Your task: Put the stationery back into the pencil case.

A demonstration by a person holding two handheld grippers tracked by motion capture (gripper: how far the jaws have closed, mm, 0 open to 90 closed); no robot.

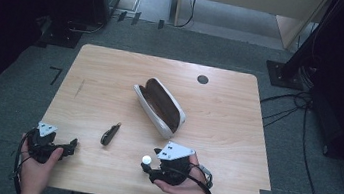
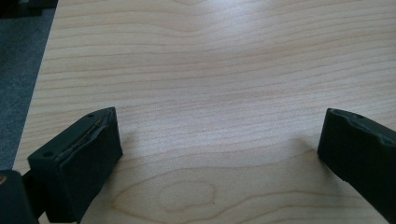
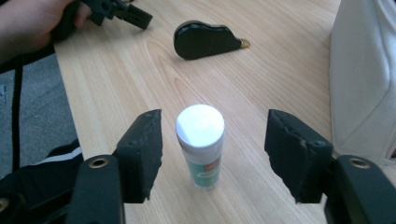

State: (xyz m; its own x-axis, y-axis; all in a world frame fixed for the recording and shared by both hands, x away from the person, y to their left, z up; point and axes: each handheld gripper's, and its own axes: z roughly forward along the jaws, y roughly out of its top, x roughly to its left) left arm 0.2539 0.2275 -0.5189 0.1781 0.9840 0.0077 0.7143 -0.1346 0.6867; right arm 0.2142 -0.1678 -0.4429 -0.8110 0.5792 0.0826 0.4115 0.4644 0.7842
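A small upright tube (image 3: 201, 144) with a white cap and a green label stands on the wooden table (image 1: 227, 119) near its front edge. My right gripper (image 3: 214, 120) is open around it: one jaw on each side, a gap to both, no pad touching. In the high view the tube's white cap (image 1: 146, 160) shows just left of the right gripper (image 1: 149, 167). My left gripper (image 2: 222, 116) is open wide over bare wood at the table's front left corner (image 1: 72, 143), with nothing between its jaws.
An open white glasses case (image 1: 159, 106) with a dark brown lining lies at the table's middle. A small black teardrop-shaped object (image 1: 110, 133) with a brass tip lies between the case and the left gripper. Cables and dark stands surround the table on the floor.
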